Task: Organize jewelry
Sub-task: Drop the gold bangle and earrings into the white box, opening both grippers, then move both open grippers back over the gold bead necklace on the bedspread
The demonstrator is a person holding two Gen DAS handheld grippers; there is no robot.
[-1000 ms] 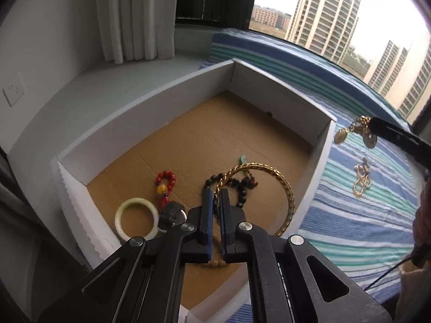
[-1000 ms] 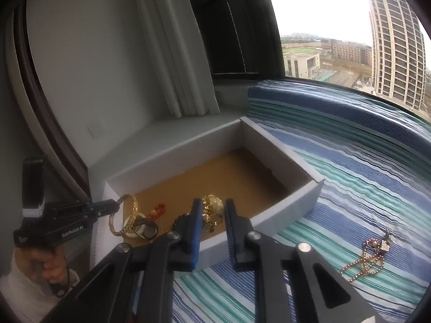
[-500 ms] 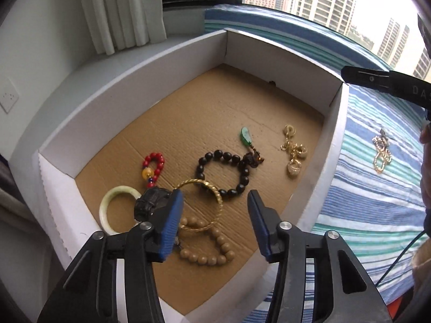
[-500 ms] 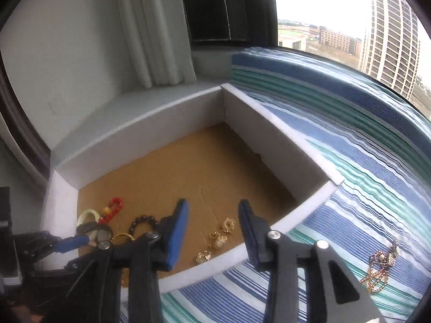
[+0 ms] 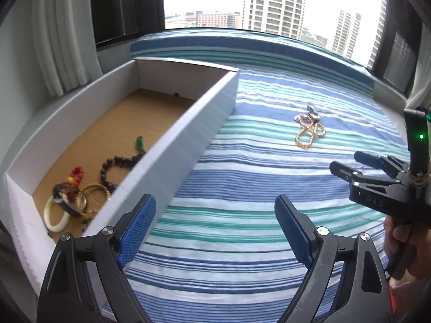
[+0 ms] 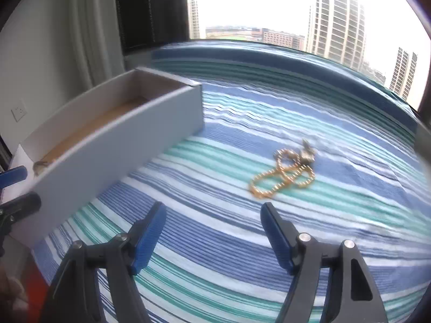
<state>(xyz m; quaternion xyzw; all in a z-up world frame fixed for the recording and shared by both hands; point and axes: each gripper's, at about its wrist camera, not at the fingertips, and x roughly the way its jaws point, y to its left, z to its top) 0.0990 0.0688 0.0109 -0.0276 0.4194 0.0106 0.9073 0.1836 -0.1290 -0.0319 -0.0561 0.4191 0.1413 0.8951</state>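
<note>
A gold bead chain [image 6: 285,172] with a small pendant lies on the striped cloth [image 6: 242,242]; the left wrist view shows the chain [image 5: 309,130] farther off. My right gripper [image 6: 212,231] hovers just short of it, jaws opening, nothing between them. My left gripper [image 5: 215,228] is over the cloth beside the white box [image 5: 188,134], jaws opening and empty. Inside the box lie a gold bangle [image 5: 93,192], a pale jade bangle [image 5: 55,218], a dark bead bracelet [image 5: 113,165], red beads [image 5: 75,173] and a green pendant [image 5: 139,143]. The right gripper [image 5: 347,165] shows at the right edge.
The box [image 6: 121,140] has tall white walls and a cardboard floor; it stands left of the cloth. A curtain [image 5: 62,40] and a window frame are behind it. A person's hand [image 5: 398,239] holds the right tool. A wall socket [image 6: 18,110] is at far left.
Both grippers have let go of jewelry into the box, opened wide, and swung right, out of the box to above the striped cloth. The right one has dropped toward the gold chain.
</note>
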